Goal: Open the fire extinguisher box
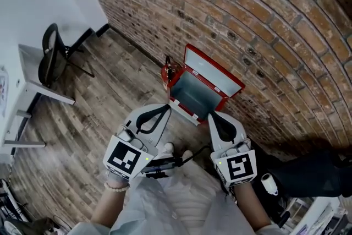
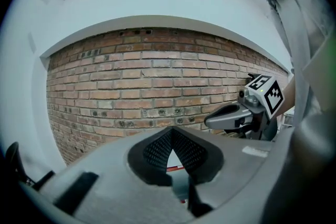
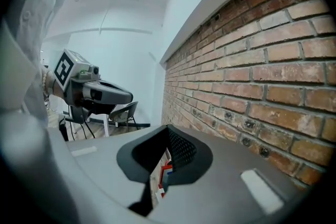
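open fire extinguisher box (image 1: 217, 73) beyond both hand-held grippers (image 1: 166, 109) (image 1: 214, 116)

Office-like room; brick wall (image 1: 247, 19), plank floor (image 1: 99, 102), white desk (image 1: 30, 77), black chair (image 1: 49, 55)

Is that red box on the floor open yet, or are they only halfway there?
It looks done: the red box by the brick wall sits with its lid swung up and the inside showing. Nothing is in hand: the left gripper and the right gripper are both shut and empty, clear of the box. As far as opening goes, nothing seems left.
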